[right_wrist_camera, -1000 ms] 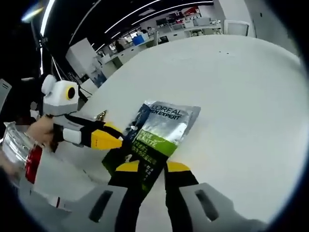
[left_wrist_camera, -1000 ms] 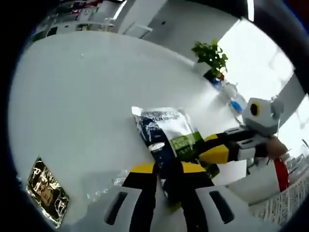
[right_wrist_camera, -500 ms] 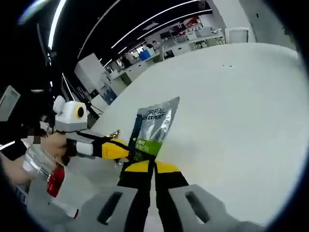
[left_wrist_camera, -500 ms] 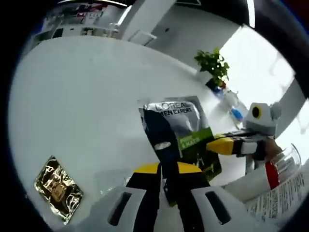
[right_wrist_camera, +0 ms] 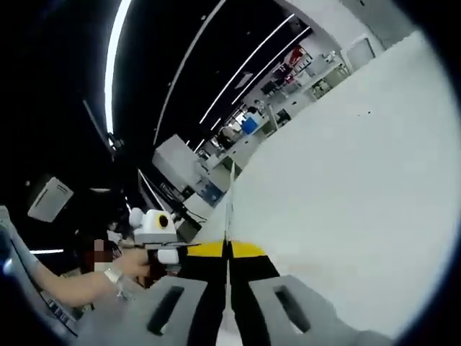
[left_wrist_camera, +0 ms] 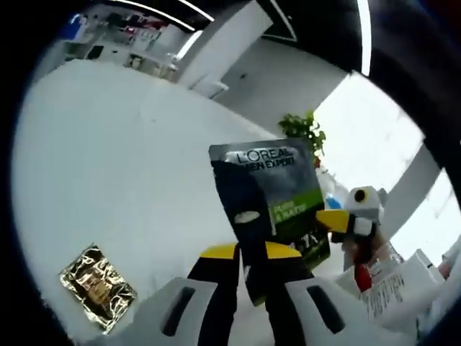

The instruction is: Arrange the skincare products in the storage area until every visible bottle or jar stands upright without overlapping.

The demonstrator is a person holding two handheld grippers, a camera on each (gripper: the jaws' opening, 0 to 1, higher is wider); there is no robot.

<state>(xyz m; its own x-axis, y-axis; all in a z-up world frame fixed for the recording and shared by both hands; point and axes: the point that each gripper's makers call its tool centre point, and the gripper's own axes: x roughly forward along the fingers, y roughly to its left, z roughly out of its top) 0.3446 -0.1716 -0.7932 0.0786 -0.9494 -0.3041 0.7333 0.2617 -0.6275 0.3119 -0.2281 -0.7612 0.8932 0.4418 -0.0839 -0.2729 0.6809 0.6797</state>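
The task looked far from finished: no bottle or jar stood upright in either view, and both grippers were busy with one flat item. The left gripper (left_wrist_camera: 252,263) had its jaws closed on the lower edge of a sachet (left_wrist_camera: 270,202), held upright above the white desk (left_wrist_camera: 108,166). The right gripper (left_wrist_camera: 333,220) reached in from the right and pinched the sachet's side edge. In the right gripper view that gripper (right_wrist_camera: 227,256) had its jaws nearly together on the sachet (right_wrist_camera: 229,209), seen edge-on as a thin line. The sachet was a dark and silver pouch with a green band and L'Oréal Men Expert lettering. A gold foil packet (left_wrist_camera: 97,287) lay flat on the desk, apart from both grippers, apparently unplaced.
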